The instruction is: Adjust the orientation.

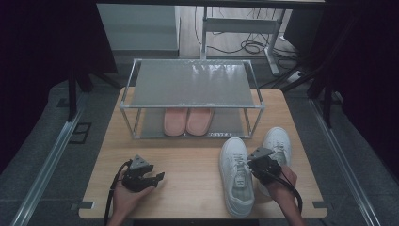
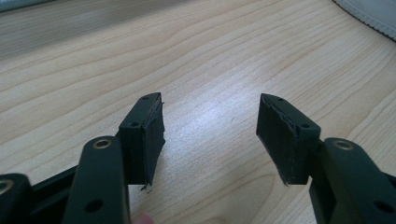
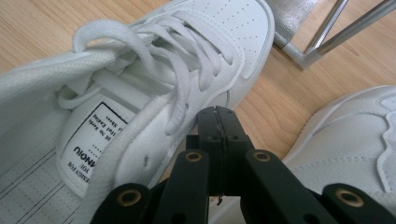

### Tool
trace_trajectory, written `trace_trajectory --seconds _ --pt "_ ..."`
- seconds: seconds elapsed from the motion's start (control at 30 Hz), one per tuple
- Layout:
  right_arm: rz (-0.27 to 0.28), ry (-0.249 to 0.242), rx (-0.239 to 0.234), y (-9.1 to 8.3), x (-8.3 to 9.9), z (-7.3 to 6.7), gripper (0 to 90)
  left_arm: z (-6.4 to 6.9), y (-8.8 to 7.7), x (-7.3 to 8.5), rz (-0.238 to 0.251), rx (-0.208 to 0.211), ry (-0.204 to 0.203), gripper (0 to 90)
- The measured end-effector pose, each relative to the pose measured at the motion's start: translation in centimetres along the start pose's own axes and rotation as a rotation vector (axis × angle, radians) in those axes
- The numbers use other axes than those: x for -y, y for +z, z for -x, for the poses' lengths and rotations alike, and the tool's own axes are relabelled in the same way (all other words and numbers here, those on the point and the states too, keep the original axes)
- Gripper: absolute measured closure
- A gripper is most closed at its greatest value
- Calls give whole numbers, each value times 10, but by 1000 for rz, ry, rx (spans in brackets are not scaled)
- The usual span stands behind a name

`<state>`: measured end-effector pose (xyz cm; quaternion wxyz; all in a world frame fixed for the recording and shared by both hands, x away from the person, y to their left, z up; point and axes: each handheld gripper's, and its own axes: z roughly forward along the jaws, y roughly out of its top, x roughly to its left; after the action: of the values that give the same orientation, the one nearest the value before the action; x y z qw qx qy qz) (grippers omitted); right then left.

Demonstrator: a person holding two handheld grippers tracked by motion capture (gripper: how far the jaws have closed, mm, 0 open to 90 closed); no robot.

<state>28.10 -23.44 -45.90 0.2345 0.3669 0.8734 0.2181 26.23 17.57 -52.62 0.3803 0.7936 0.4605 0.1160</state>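
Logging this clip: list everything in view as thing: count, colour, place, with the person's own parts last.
white sneakers: 2, white, near right part of the table, side by side, toes toward the rack; the second lies right of the first.
pink slippers: 1 pair, pink, on the rack's lower shelf, toes toward the person.
shoe rack: 1, metal frame with grey shelves, far middle of the table; top shelf bare.
table: 1, light wood.
cables: several, black, on the floor beyond the table.
left gripper: 1, black, near left of the table, jaws open over bare wood.
right gripper: 1, black, jaws shut, between the two sneakers beside the left one's laces.
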Motion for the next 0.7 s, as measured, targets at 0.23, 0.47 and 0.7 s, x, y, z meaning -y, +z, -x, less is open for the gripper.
trace_trajectory --seconds 0.23,0.47,0.7 --pt "-17 -15 -22 6 -4 -4 900 0 0 0 2 0 0 420" --pt "-3 -19 -51 11 -9 -13 900 -1 -2 -1 8 -2 -1 421" --pt "14 -26 -76 15 -14 -19 900 -2 -3 -1 9 -5 -2 421"
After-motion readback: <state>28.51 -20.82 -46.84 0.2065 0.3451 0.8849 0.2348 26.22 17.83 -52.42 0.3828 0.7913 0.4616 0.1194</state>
